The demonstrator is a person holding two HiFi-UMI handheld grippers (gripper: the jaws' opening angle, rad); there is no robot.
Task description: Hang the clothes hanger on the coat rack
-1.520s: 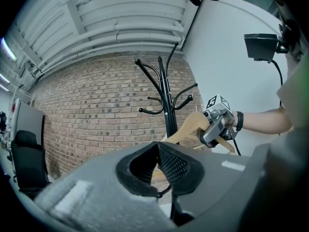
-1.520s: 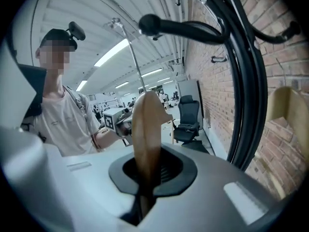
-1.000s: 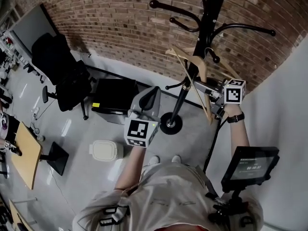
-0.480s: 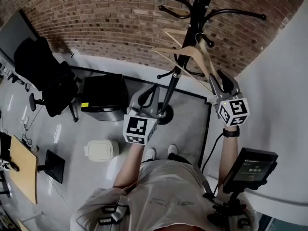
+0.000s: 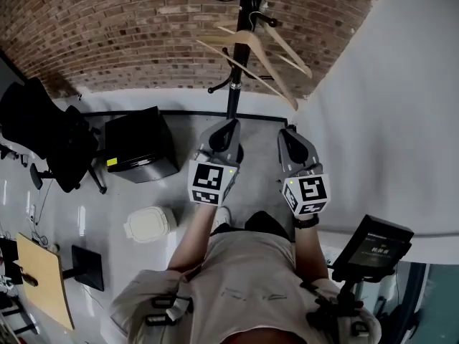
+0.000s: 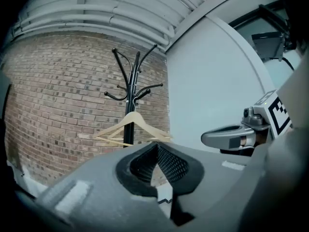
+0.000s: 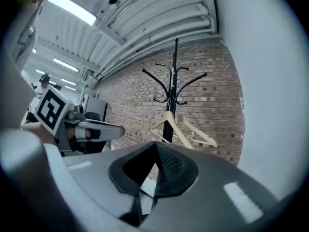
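- Wooden clothes hanger [image 5: 252,46] hangs by its hook from a low peg of the black coat rack [image 5: 232,95], by the far brick wall. A second hanger [image 5: 290,52] hangs just to its right.
- Likely risk: the hook sits shallow on the peg. A swing, or a knock against the second hanger, could slide it off.
- The right claw [image 5: 289,130] has just closed, jaws together on nothing. The left claw [image 5: 228,124] is also closed and empty. Both are near the person, apart from the hanger, so neither could catch a fall.
- The right gripper view separates the two hangers and shows the rack's top arms, which the head view crops.
- Only the head view shows the floor, with its black chair [image 5: 43,131] and white bin [image 5: 149,223].
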